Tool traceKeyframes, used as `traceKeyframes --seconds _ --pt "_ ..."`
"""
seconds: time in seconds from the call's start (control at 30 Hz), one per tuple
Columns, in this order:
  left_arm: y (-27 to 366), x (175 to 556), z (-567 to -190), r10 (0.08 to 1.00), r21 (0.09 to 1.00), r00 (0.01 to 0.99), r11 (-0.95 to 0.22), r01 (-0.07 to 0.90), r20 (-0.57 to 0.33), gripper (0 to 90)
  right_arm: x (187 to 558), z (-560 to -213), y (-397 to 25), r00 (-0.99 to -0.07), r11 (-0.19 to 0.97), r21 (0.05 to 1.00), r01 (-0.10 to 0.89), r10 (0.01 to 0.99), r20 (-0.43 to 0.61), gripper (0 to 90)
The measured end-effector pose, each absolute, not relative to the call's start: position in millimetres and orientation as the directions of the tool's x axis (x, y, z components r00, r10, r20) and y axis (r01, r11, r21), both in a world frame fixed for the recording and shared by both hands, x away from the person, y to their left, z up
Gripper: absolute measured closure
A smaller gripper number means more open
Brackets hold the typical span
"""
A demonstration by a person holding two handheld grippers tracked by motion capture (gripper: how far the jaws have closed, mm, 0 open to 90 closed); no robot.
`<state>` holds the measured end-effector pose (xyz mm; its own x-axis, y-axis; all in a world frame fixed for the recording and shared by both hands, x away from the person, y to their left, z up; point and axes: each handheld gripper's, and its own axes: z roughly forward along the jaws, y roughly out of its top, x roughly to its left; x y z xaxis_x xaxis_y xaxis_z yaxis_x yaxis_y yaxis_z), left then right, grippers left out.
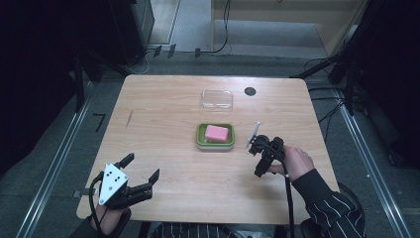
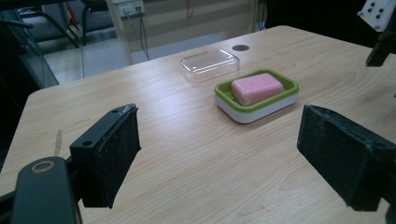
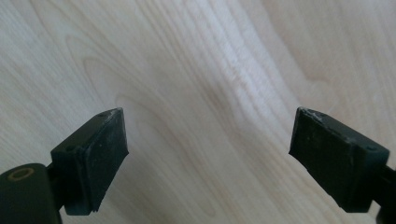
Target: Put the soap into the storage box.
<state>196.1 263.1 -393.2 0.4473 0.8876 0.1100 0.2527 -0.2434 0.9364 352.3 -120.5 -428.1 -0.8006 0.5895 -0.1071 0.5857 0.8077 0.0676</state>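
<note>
Both tongs, left (image 1: 143, 171) and right (image 1: 260, 148), are hanging wide apart and empty, flanking the soap dish (image 1: 215, 136) as if readying a reach.

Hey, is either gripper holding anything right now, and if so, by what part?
Nothing is held. The left gripper and the right gripper both stand open over bare table, apart from the pink soap in its green dish.

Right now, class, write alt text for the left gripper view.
A pink soap bar lies in a green and white dish on a wooden table. A clear lid sits behind it, and the left gripper is open in front.
</note>
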Motion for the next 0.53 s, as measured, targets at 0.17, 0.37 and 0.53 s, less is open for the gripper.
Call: traceKeyframes --seconds 0.17,0.37,0.53 --pt "263 196 -393 0.887 0.936 0.449 -0.246 0.252 0.112 13.2 344 -434 -130 -0.795 0.802 0.066 0.594 0.598 -0.108 11.9" --pt "263 196 -393 0.887 0.937 0.447 -0.243 0.250 0.111 13.3 338 -441 -137 -0.785 0.792 0.057 0.608 0.610 -0.105 12.1" --pt "263 196 -393 0.888 0.938 0.447 -0.243 0.248 0.112 13.3 335 -445 -140 -0.785 0.792 0.047 0.609 0.610 -0.108 12.5"
